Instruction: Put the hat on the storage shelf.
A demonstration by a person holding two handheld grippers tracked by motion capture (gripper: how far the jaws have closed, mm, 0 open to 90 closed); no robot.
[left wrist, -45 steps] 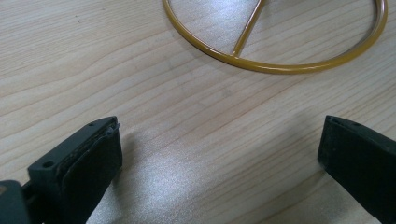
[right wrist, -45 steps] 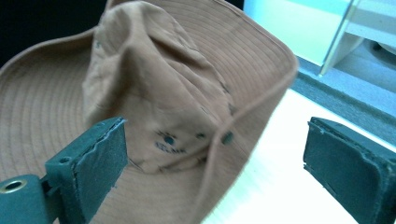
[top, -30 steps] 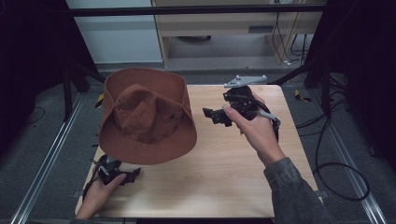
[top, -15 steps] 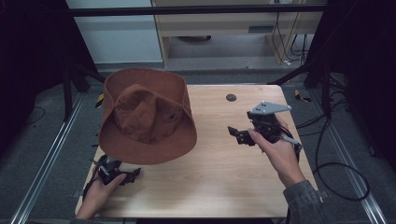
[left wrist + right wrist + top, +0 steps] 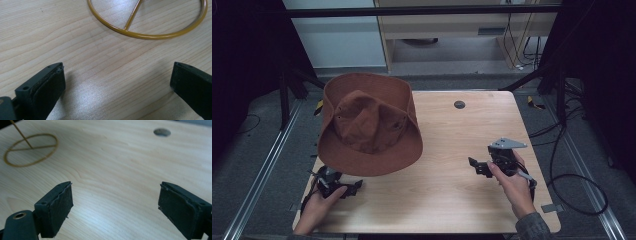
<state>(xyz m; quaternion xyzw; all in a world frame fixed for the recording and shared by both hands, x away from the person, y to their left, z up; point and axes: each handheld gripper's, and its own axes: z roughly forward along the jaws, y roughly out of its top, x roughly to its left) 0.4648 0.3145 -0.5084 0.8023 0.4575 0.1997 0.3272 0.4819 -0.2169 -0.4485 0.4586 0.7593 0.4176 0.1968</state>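
Item: brown hat [image 5: 369,132] perching on a yellow wire stand [image 5: 147,20], both grippers empty.

You are keeping the left gripper [image 5: 343,186] low at the near left of the wooden table [image 5: 452,200], just under the hat's front brim, its jaws spread wide over bare wood. You are holding the right gripper [image 5: 478,166] well apart at the near right, jaws likewise parted and gripping nothing; the stand's ring base is lying far off in the right gripper view. The hat is sitting over the table's far left corner. If you are reaching for it, be approaching the brim edge level, pinching fabric only, and steering clear of the ring base so the stand is not tipping.
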